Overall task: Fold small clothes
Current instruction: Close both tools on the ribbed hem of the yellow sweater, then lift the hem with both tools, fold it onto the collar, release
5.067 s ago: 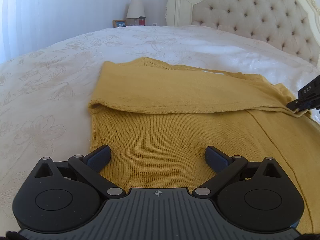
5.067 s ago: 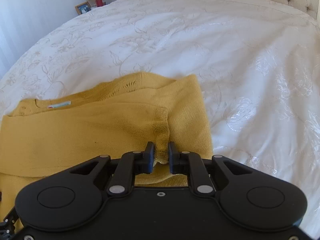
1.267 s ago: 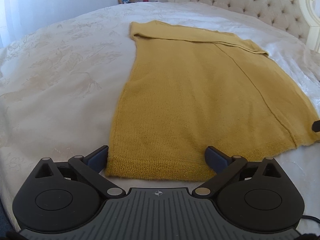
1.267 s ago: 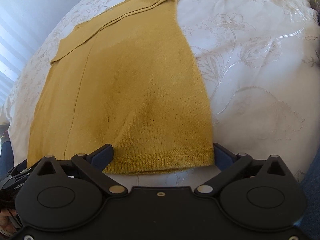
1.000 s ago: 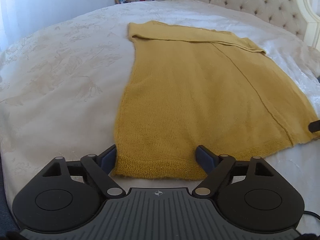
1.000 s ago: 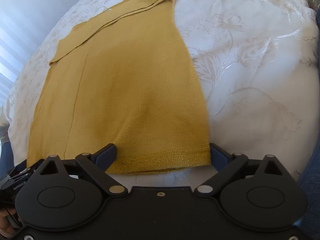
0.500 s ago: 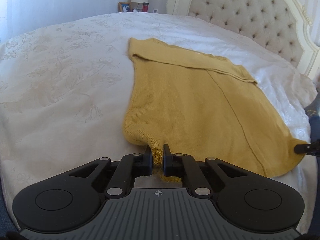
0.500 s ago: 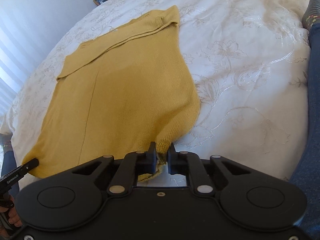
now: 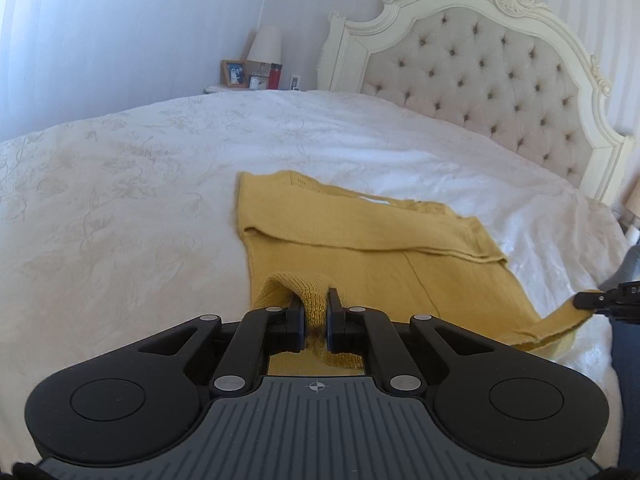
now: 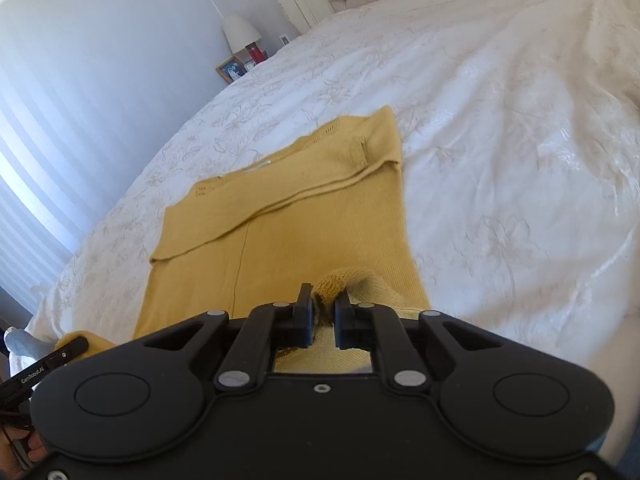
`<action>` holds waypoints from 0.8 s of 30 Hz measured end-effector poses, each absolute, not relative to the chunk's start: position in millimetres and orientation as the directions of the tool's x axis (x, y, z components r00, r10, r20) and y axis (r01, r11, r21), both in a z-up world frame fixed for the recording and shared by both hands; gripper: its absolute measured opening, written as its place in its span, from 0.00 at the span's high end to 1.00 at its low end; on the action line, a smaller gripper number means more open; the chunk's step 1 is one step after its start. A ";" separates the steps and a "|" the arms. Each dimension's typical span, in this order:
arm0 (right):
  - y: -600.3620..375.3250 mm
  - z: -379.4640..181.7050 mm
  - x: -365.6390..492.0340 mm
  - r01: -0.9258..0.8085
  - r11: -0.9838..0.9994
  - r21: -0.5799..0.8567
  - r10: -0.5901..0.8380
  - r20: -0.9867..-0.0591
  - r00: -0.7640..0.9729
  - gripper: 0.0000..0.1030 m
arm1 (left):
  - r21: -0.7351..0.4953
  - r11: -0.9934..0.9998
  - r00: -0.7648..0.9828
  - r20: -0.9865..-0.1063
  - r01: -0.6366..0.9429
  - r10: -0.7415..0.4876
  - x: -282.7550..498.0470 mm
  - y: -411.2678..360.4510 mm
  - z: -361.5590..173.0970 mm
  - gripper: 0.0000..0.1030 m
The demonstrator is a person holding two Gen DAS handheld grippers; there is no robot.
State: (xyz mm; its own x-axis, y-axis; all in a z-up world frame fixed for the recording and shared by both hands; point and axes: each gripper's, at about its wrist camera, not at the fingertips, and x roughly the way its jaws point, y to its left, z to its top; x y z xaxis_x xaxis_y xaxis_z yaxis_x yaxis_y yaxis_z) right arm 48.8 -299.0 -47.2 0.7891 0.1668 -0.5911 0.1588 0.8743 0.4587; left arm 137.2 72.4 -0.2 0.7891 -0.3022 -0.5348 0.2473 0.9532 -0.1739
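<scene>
A mustard-yellow knit sweater [image 9: 360,240] lies on the white bedspread [image 9: 120,200], its sleeves folded across the top. My left gripper [image 9: 316,300] is shut on the left bottom corner of the hem and holds it lifted off the bed. In the right wrist view the sweater [image 10: 280,220] stretches away towards the neckline. My right gripper [image 10: 322,300] is shut on the right bottom corner of the hem, also raised. Each gripper shows in the other's view: the right gripper [image 9: 588,300] pinching the far corner, the left gripper [image 10: 72,346] at the lower left.
A tufted cream headboard [image 9: 480,92] stands at the far end of the bed. A nightstand beside it carries a lamp [image 9: 264,46], a photo frame and a red bottle. A person's leg in jeans [image 9: 628,360] is at the bed's right edge, and a grey sock [image 10: 20,340] at the left.
Both grippers went from open around the hem corners to shut on them, then rose and moved forward. The hem now hangs lifted between them, bunched at each grip.
</scene>
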 end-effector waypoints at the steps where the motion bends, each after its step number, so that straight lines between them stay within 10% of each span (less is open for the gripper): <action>1: -300.8 -43.9 57.9 0.153 0.877 0.456 0.163 -0.580 0.798 0.84 | -0.169 0.953 0.794 -0.528 0.250 -0.302 143.7 71.2 2.2 0.91; 24: -345.9 -83.1 298.4 0.277 0.850 0.449 0.066 -0.611 0.789 0.85 | -0.259 0.958 0.728 -0.633 0.120 -0.263 372.6 54.1 -47.9 0.91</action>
State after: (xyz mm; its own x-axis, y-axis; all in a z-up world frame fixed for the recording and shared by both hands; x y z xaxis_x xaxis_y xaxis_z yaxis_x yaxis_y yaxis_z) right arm 298.4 -345.9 -83.1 0.7885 0.0660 -0.6114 0.2770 0.8495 0.4490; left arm 372.6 54.1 -47.9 0.7279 -0.2626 -0.6334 0.1199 0.9583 -0.2595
